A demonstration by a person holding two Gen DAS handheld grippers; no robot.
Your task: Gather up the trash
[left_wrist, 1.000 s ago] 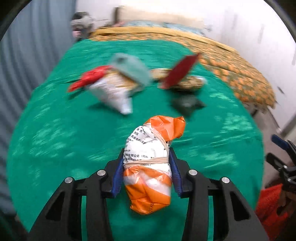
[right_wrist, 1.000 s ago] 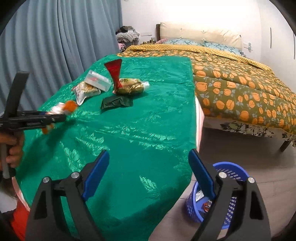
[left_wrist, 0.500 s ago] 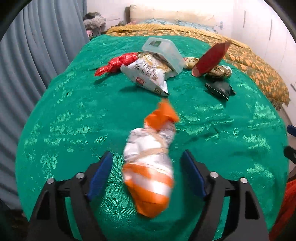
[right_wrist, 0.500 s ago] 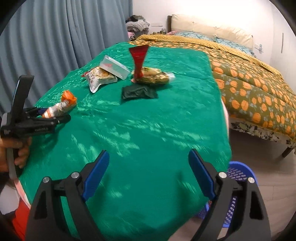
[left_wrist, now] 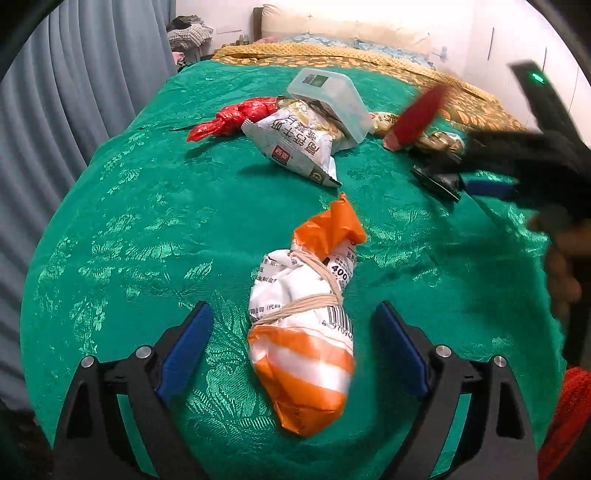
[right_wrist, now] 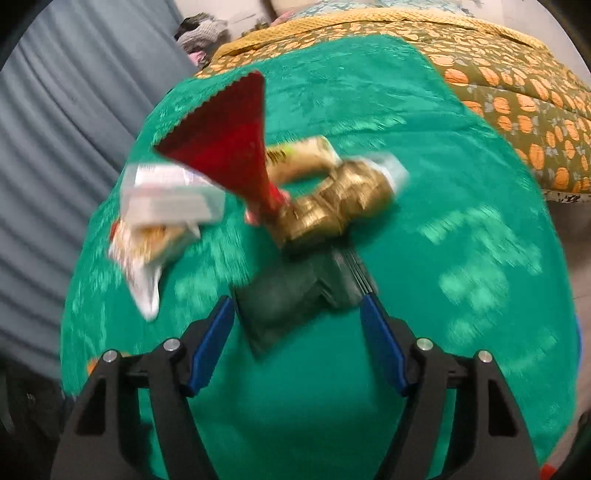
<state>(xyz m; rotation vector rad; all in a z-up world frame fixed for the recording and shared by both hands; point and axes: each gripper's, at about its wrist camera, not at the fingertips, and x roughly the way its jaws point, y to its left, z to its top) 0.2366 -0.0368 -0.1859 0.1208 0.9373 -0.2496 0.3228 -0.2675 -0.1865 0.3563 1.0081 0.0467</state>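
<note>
An orange and white snack bag (left_wrist: pixel 306 325) bound with a rubber band lies on the green cloth (left_wrist: pixel 147 206). My left gripper (left_wrist: pixel 291 347) is open around it, pads apart from it. My right gripper (right_wrist: pixel 297 338) is open just short of a dark green wrapper (right_wrist: pixel 291 295); it shows blurred at the right of the left wrist view (left_wrist: pixel 487 184). Beyond lie a red wrapper (right_wrist: pixel 229 144), a gold wrapper (right_wrist: pixel 332 206), a clear plastic box (left_wrist: pixel 328 99), a white snack bag (left_wrist: pixel 295 147) and a red twisted bag (left_wrist: pixel 236 118).
Grey curtains (left_wrist: pixel 74 92) hang along the left. A bed with an orange-patterned quilt (right_wrist: pixel 517 85) lies behind and to the right of the green cloth. Clothes (left_wrist: pixel 188 33) are piled in the far corner.
My left gripper opened and let go of the orange and white bag, which now lies on the cloth. My right gripper moved forward to the dark green wrapper.
</note>
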